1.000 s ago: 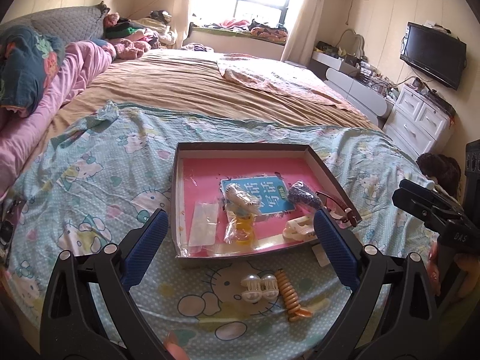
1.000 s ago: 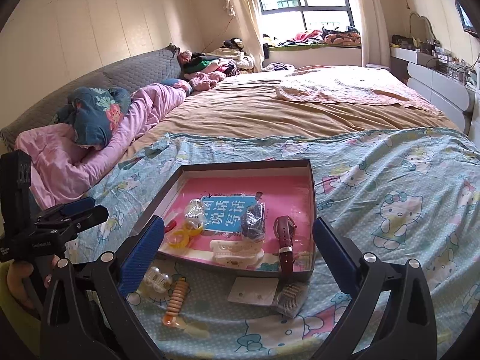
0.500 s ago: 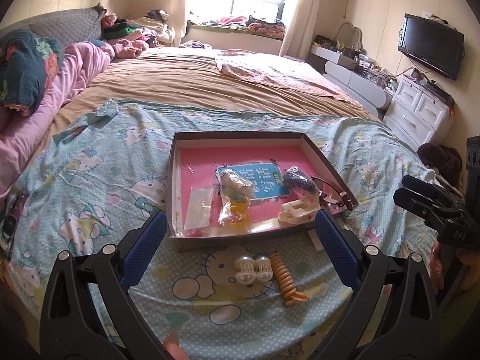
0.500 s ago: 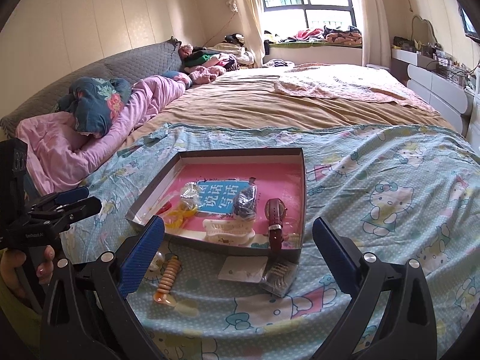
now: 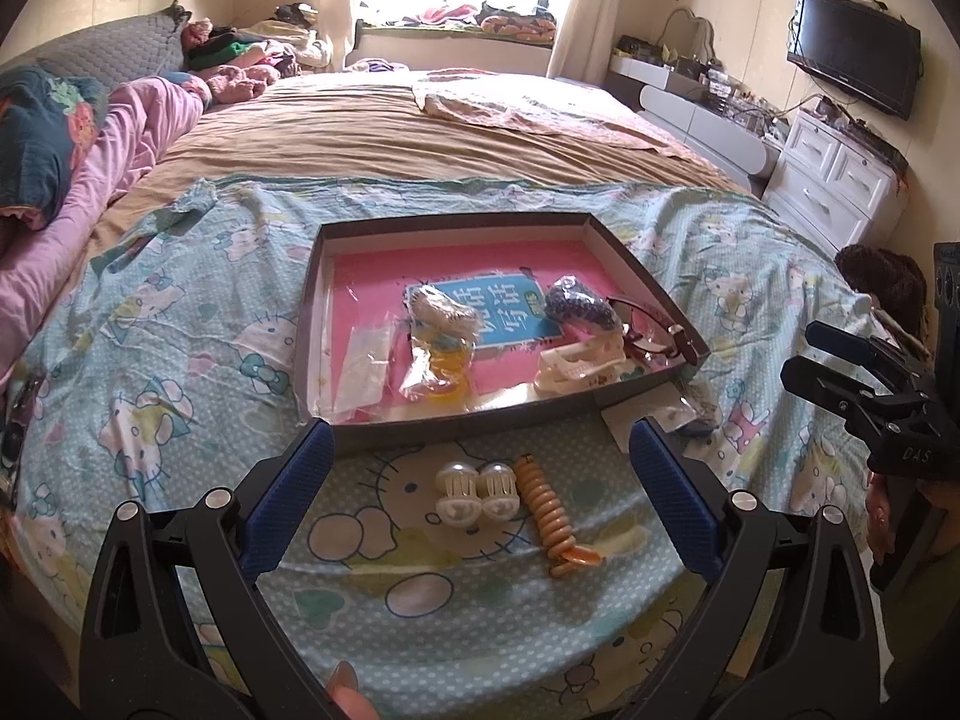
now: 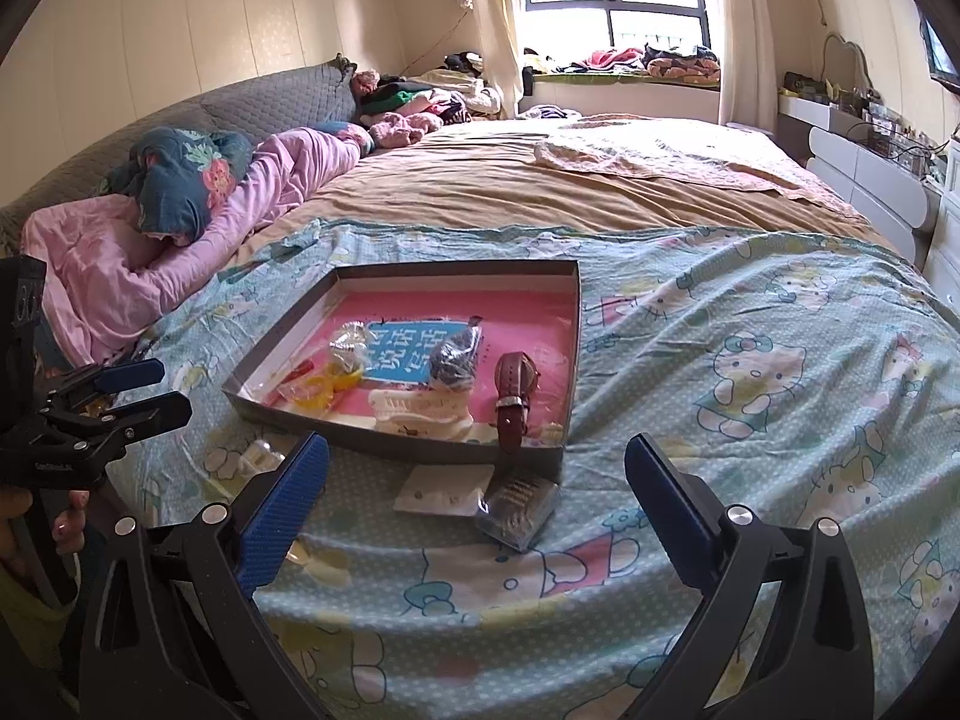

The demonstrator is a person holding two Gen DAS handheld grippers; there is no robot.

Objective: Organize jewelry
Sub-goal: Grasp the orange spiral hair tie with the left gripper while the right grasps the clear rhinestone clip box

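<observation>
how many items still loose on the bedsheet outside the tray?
4. White bead pair and orange spiral hair tie lie in front of the tray's left half; white card and small clear packet sit by its right front corner. Others may be hidden.

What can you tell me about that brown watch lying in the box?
The brown watch has a reddish-brown strap that looks like leather, a round case near its far end and a silvery buckle toward the near end. It lies flat and unfastened inside the shallow box, on the pink lining at the box's right side, its near end reaching the front wall. A cream hair clip lies just to its left. Neither gripper touches it.
</observation>
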